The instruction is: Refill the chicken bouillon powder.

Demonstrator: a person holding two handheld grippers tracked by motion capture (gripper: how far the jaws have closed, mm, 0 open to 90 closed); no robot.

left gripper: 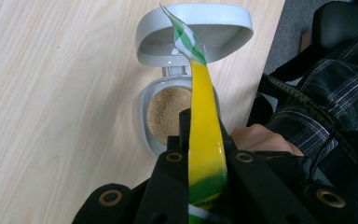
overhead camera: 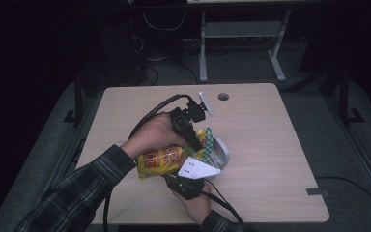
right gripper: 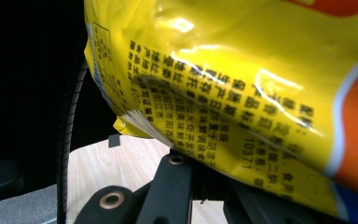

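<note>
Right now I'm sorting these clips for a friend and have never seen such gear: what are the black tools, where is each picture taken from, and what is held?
A person at a wooden table holds a handheld two-jaw clamp in each hand; no robot arm is involved. The high view looks down from above the person's side. The other two pictures come from cameras riding on the clamps, looking along their black jaws. The left gripper is shut on the flat top edge of a yellow snack bag. The right gripper grips the bag's other end. On the table below sits a small grey container with its hinged lid open and a brown grainy filling inside.
</note>
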